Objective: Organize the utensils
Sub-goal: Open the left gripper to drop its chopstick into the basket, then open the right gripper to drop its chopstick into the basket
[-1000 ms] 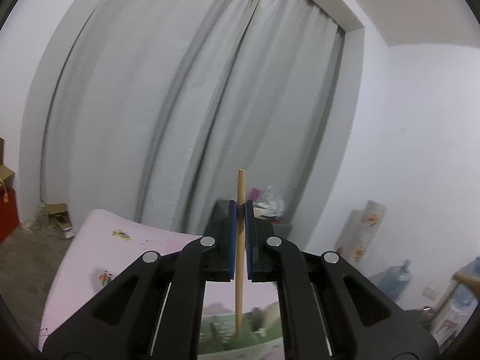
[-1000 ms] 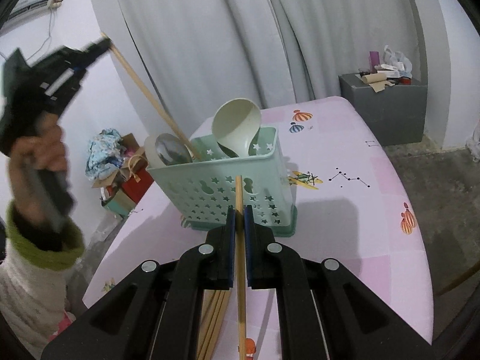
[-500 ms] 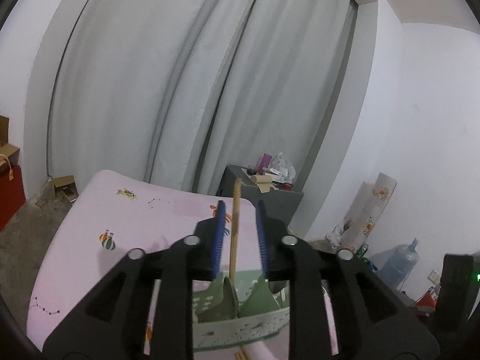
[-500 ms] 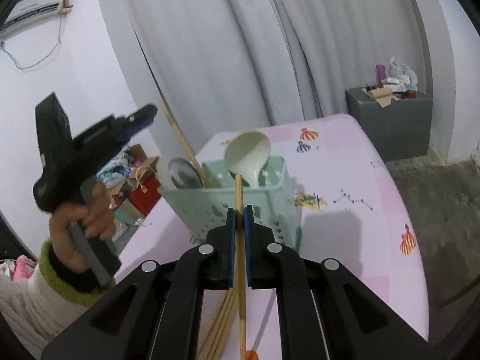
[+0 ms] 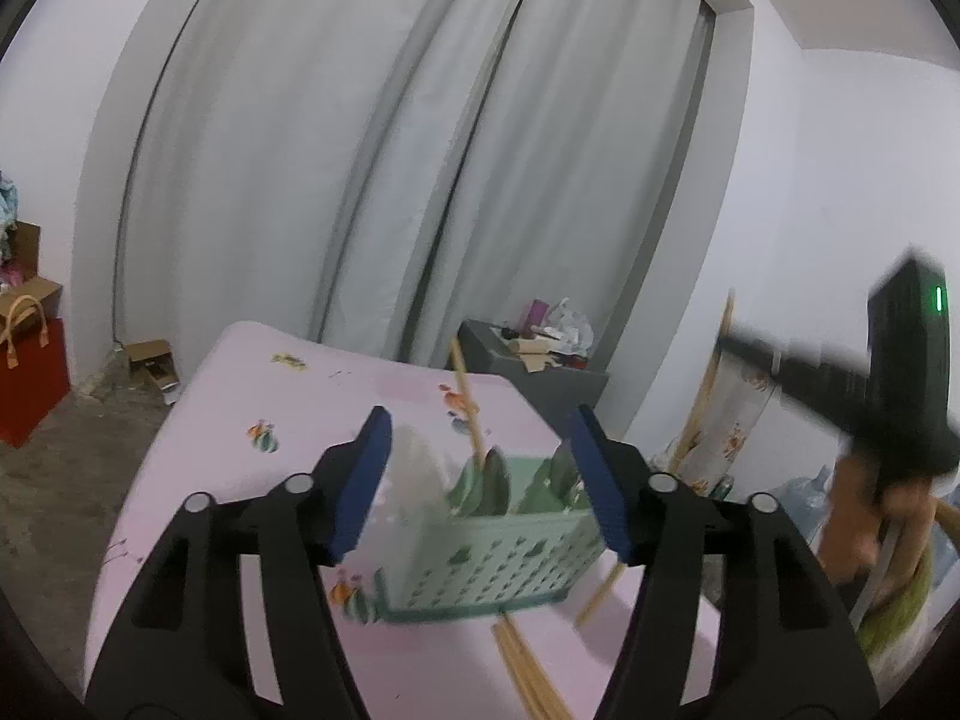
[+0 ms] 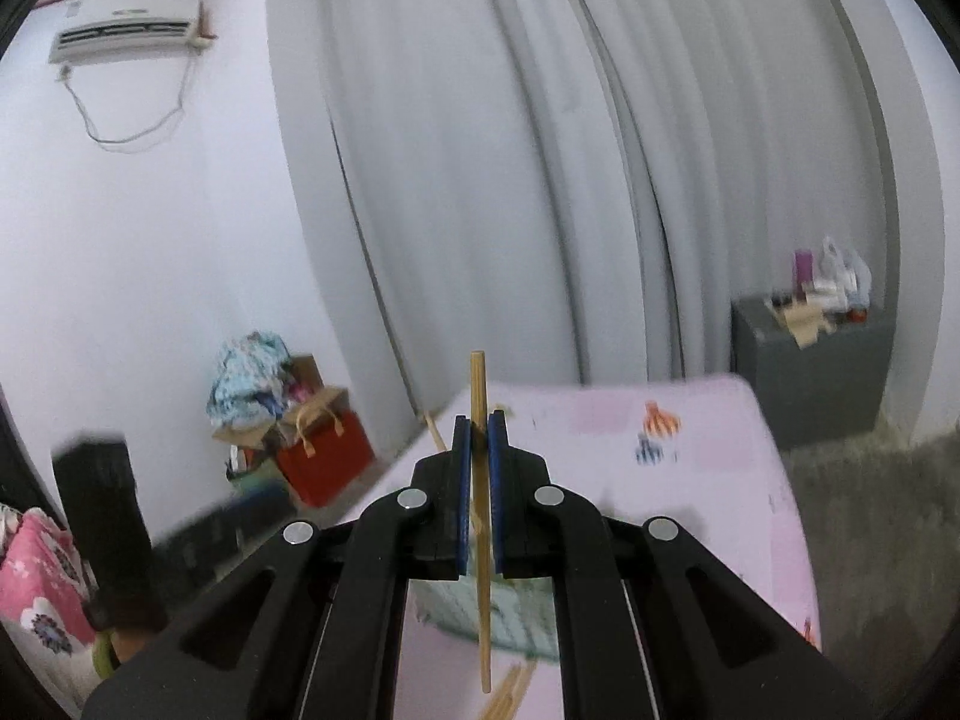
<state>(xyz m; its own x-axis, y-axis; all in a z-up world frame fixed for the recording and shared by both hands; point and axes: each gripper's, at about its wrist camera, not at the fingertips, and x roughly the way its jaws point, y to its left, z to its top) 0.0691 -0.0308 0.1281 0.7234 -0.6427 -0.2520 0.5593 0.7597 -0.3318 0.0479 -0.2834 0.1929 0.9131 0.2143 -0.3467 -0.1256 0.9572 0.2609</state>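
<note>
My left gripper (image 5: 480, 483) is open and empty above the mint-green perforated utensil basket (image 5: 486, 564) on the pink table (image 5: 240, 420). A wooden chopstick (image 5: 465, 396) leans out of the basket beside spoons (image 5: 495, 483). Loose chopsticks (image 5: 528, 675) lie on the table in front of it. My right gripper (image 6: 478, 468) is shut on a wooden chopstick (image 6: 480, 540) held upright above the basket (image 6: 480, 612). The right gripper also shows blurred in the left wrist view (image 5: 852, 384).
Grey curtains (image 5: 420, 150) hang behind the table. A grey cabinet (image 6: 810, 372) with clutter stands past the far end. A red bag (image 6: 324, 456) and boxes sit on the floor to the left. A water jug (image 5: 804, 492) stands on the right.
My left gripper opened and let go of its chopstick, which now stands in the basket. My right gripper rose with its chopstick and now points higher, over the basket.
</note>
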